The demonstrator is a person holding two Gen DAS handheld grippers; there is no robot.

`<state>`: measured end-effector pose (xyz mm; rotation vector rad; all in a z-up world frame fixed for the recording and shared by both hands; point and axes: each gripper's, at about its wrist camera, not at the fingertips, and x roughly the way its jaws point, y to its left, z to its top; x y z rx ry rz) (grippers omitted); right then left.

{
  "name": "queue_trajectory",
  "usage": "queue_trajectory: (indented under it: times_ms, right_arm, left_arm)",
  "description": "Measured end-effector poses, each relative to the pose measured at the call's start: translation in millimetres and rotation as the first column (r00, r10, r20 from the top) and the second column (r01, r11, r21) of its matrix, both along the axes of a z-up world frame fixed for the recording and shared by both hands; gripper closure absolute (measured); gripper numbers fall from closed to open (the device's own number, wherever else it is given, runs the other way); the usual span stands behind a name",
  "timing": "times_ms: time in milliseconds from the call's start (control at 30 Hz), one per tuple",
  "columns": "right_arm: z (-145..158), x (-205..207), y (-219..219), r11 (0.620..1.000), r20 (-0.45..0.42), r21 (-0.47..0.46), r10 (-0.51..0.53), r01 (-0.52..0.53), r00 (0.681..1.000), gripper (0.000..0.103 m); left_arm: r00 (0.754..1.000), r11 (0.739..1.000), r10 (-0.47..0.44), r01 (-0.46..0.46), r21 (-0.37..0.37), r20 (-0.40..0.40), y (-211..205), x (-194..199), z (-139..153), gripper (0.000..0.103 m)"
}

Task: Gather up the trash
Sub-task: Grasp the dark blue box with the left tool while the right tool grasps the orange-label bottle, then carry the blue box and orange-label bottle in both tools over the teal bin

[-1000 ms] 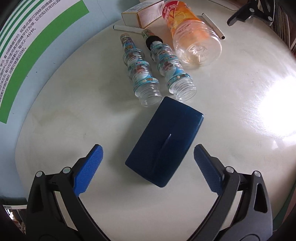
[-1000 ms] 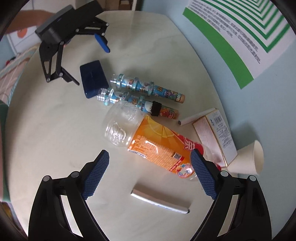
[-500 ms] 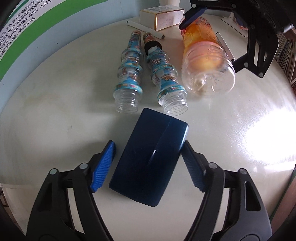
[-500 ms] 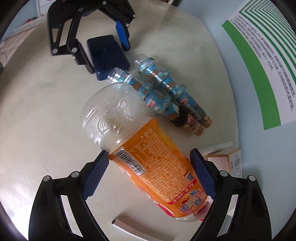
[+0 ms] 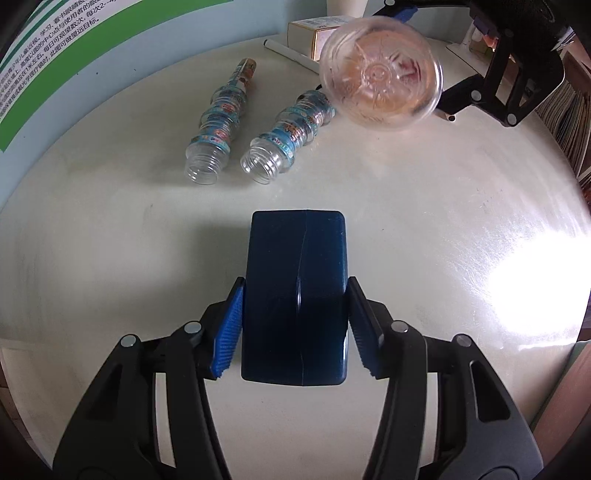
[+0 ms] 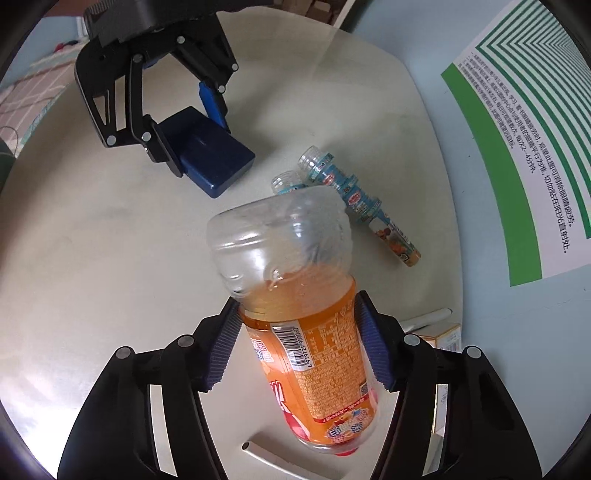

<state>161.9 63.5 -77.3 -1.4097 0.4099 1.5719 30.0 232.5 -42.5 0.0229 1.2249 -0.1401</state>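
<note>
My left gripper [image 5: 294, 325] is shut on a dark blue box [image 5: 297, 273] that rests on the round white table [image 5: 406, 221]; the box also shows in the right wrist view [image 6: 210, 155]. My right gripper [image 6: 295, 339] is shut on a big orange-labelled plastic bottle [image 6: 306, 332] and holds it lifted, base away from me; its clear base shows in the left wrist view [image 5: 380, 77]. Two slim blue-labelled empty bottles [image 5: 221, 122] [image 5: 291, 136] lie side by side beyond the blue box, also seen in the right wrist view [image 6: 362, 206].
A small cardboard box [image 5: 314, 29] and a white paper tube [image 5: 288, 55] lie at the table's far edge by the wall poster [image 5: 55, 48]. Another white tube [image 6: 273, 458] lies under the orange bottle. Books [image 5: 569, 110] stand at the right.
My left gripper has closed onto the blue box. My right gripper has closed on the orange bottle and lifted it off the table, tilting it base-up.
</note>
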Motion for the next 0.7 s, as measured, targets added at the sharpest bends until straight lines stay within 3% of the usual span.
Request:
queue_trajectory:
  times_ms: [467, 700]
  right_arm:
    - [72.7, -15.7, -52.2, 0.985, -0.071, 0.118, -0.121, 0.128, 0.99, 0.043]
    - [114.3, -33.0, -76.0, 0.966, -0.112, 0.201, -0.144, 0.164, 0.983, 0.043]
  left_arm:
    - [0.995, 0.997, 0.073, -0.075, 0.03, 0.067, -6.6, -50.0, 47.6, 0.052]
    - [0.99, 0.992, 0.096, -0.104, 0.07, 0.102, -16.8, -36.3, 56.6, 0.052]
